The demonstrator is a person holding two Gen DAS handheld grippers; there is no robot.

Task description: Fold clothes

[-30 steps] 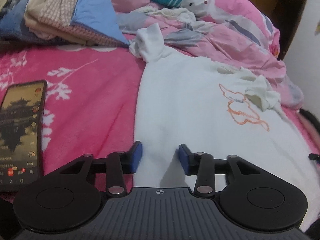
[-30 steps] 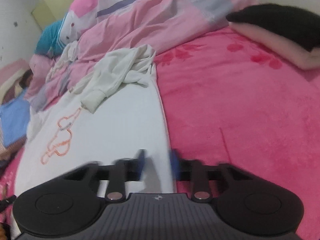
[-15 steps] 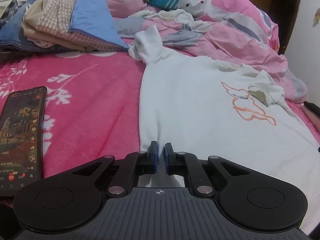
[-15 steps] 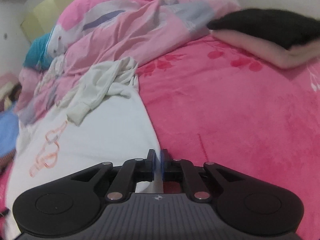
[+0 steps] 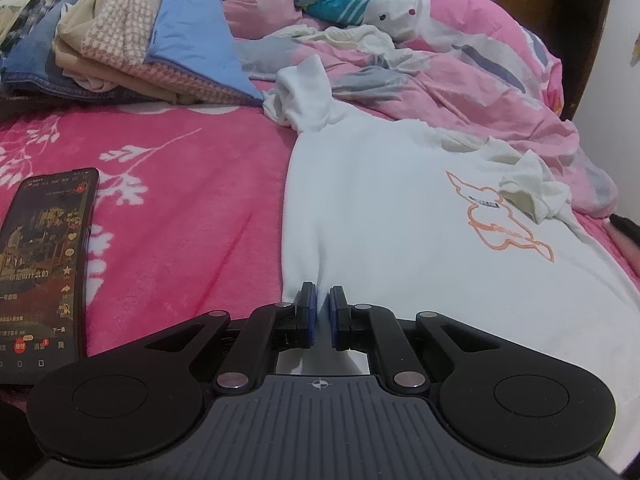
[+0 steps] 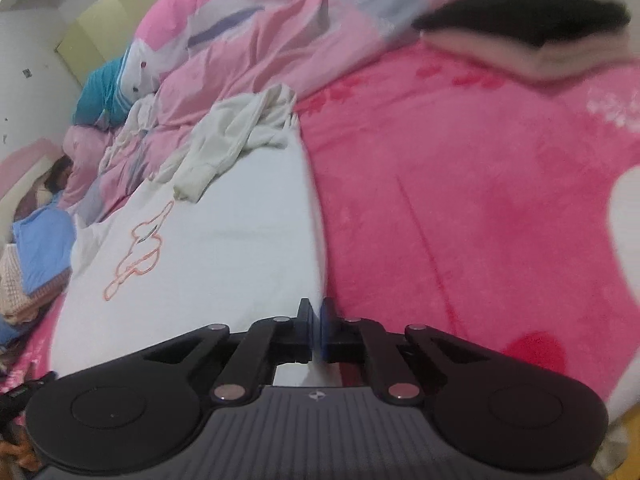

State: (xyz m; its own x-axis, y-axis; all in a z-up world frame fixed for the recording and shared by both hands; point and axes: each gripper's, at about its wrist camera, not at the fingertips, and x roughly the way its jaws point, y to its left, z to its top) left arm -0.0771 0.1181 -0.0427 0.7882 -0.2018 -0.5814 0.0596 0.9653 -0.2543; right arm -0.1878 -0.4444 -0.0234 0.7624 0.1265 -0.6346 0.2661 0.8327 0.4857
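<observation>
1. Since the earlier frames, the left gripper [image 5: 322,312] is seen closed from wide apart onto the near hem; the right gripper [image 6: 316,326] has slid along the bed [image 6: 460,200], its jaws just closing further.
2. The white sweatshirt [image 5: 392,216] is spread flat on the bed, its long axis running away from both grippers toward the quilt [image 5: 460,72].
3. Both pairs of jaws are clamped on the hem, left corner and right corner, so neither is nearer.
</observation>
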